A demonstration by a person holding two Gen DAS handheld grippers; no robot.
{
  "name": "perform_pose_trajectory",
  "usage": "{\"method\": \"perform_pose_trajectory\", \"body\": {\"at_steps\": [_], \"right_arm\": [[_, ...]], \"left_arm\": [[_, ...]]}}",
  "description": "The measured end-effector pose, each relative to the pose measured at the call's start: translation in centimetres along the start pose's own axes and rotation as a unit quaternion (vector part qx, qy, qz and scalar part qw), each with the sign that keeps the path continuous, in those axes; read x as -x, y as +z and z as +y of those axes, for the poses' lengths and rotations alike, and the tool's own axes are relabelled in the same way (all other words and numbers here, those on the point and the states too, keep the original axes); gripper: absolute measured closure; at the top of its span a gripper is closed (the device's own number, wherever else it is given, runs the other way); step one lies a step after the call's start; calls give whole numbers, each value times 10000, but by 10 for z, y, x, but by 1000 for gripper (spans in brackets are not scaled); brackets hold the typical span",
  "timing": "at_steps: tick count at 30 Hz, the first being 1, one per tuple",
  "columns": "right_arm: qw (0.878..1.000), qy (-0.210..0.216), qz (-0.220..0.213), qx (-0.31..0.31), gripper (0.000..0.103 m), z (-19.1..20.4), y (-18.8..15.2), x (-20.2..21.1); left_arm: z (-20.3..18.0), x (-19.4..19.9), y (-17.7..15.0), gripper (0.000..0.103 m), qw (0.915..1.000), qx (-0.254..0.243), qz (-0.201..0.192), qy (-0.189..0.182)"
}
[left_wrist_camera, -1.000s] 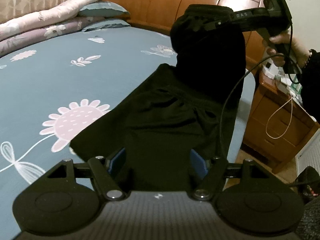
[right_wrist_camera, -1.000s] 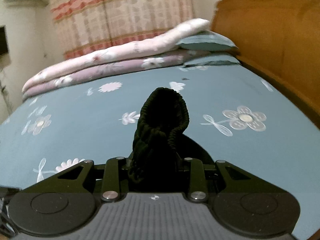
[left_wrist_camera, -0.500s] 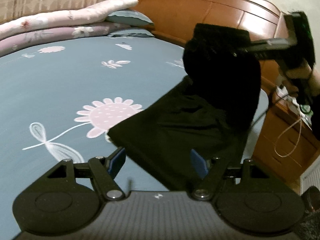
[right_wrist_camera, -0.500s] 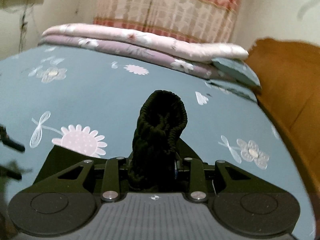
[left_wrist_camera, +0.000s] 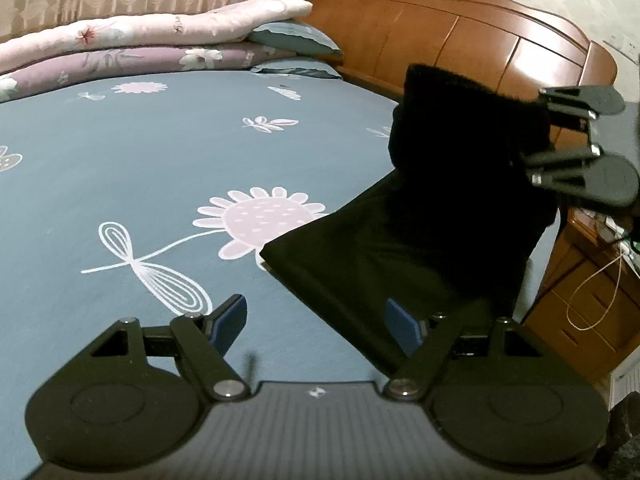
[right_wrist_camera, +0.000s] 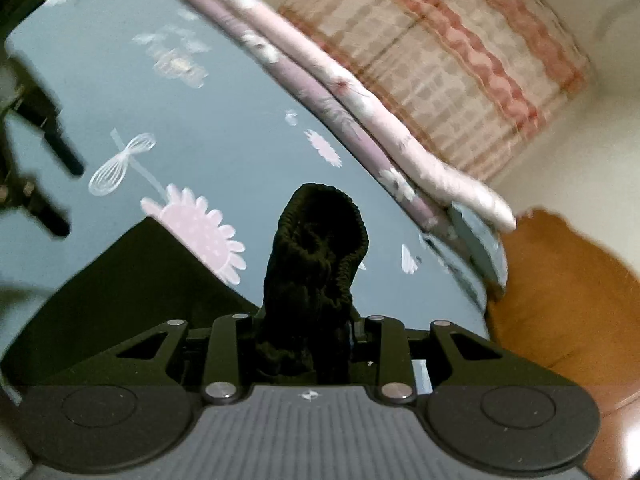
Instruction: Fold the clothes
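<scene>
Right gripper (right_wrist_camera: 308, 344) clamped on bunched black garment (right_wrist_camera: 316, 264) — blue floral bedsheet (right_wrist_camera: 224, 120) beyond

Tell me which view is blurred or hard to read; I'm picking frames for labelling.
Right wrist view: tilted and motion-smeared, curtain and quilts streaky. Left wrist view: sharp, with fisheye bending of the headboard; the black garment is dark, its folds barely readable.
</scene>
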State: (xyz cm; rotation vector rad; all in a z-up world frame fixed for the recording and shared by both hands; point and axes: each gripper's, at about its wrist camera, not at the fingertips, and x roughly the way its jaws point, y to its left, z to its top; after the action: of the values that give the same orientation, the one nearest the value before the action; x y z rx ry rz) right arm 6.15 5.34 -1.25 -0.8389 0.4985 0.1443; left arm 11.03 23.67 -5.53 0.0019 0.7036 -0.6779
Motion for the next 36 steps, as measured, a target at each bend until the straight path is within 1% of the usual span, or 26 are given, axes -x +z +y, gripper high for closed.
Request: {"method": "perform_pose_trajectory", "body": {"at_steps": [4, 9, 27, 31, 33, 35, 36], "right_arm": [[9970, -113, 25, 763, 68, 31, 3, 0], [9931, -94, 56, 1166, 68, 51, 9, -2], [9811, 83, 424, 1884, 66, 91, 8, -19], [9800, 128, 450, 1932, 60, 95, 7, -15], [9812, 250, 481, 1851, 59, 94, 8, -11], [9826, 404, 501, 1743, 55, 91, 9, -7], [9833, 497, 504, 1675, 51, 90, 10, -4]], "left_arm": [[3, -1, -2, 26, 10000, 22, 5, 18], [6, -1, -4, 26, 10000, 69, -11, 20], [19, 5, -15, 26, 9996, 266, -71, 33], [21, 7, -17, 26, 9995, 301, -77, 43], [21, 7, -17, 26, 9995, 307, -80, 44], [21, 8, -17, 26, 9995, 300, -86, 39], [21, 8, -18, 26, 9995, 295, -90, 37]]}}
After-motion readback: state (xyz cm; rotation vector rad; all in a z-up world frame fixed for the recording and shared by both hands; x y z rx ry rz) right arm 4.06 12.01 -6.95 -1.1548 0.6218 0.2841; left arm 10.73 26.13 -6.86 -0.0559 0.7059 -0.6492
